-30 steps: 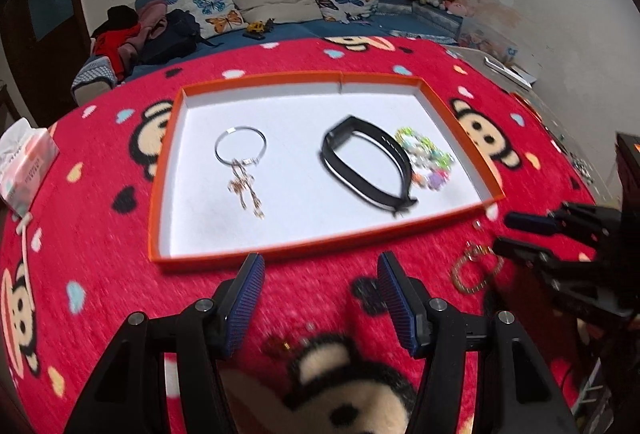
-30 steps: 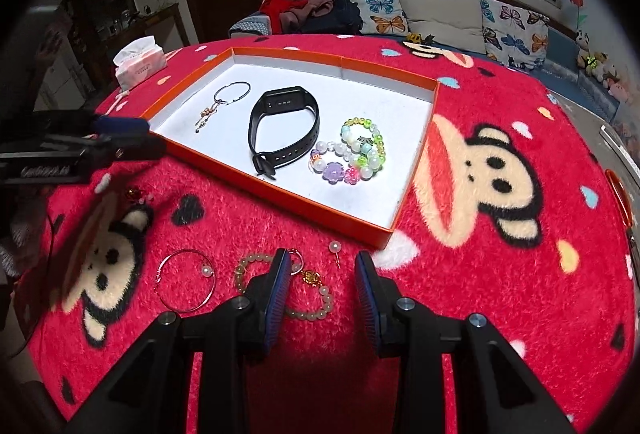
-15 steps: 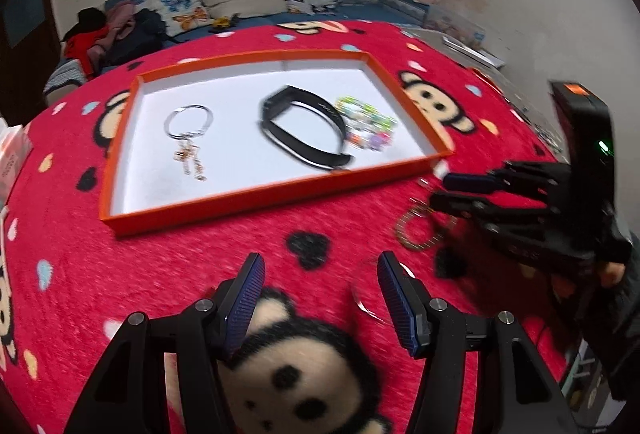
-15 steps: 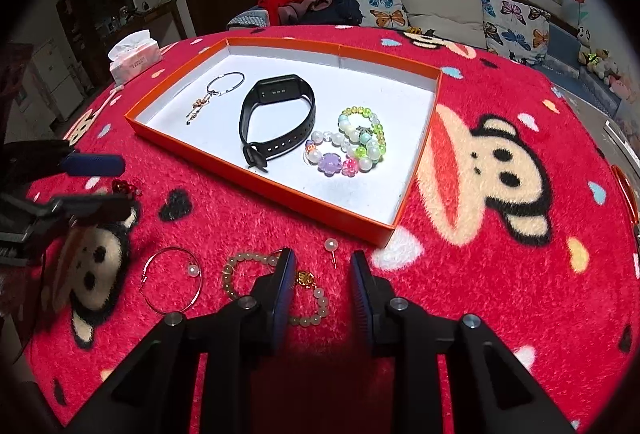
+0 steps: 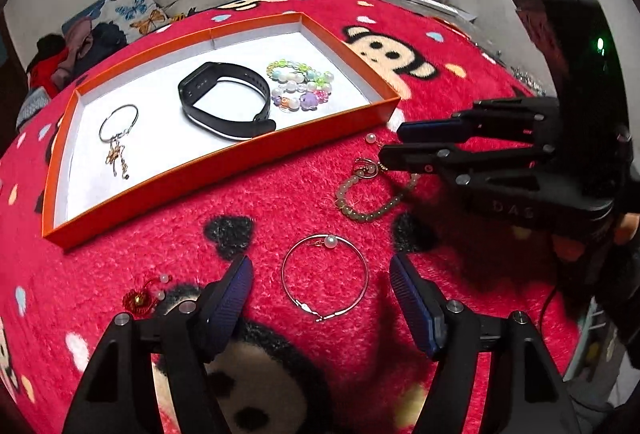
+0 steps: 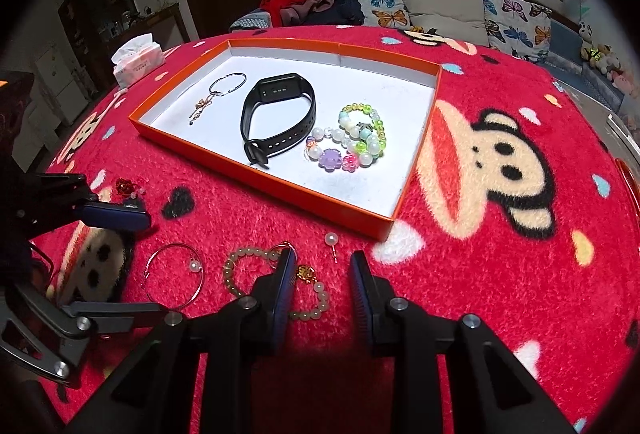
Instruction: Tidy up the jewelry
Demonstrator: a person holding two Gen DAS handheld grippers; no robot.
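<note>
Now lined up over the thin wire bangle (image 5: 324, 276) with its single pearl, where a second ago only the tray's front rim and bare red plush showed ahead of the left gripper (image 5: 320, 298). Jaws opening and standing wide to either side of the bangle, nothing touched yet, pads clear of the wire. Likely the next piece to be lifted into the tray.

Just beyond, on the red monkey-print worktop (image 5: 280, 194): a pale beaded bracelet (image 5: 372, 194) with a gold charm, a loose pearl pin (image 6: 332, 240), and off to the left a small red knot charm (image 5: 138, 298). Hovering over the beaded bracelet, unmoved from before, the right gripper (image 6: 322, 274), jaws narrowed but apart, gripping nothing.

Farther back, inside the orange tray (image 5: 224, 170), already sorted: a silver charm bangle (image 5: 118, 122), a black watch band (image 5: 226, 100), and coloured bead bracelets (image 5: 302, 86).
</note>
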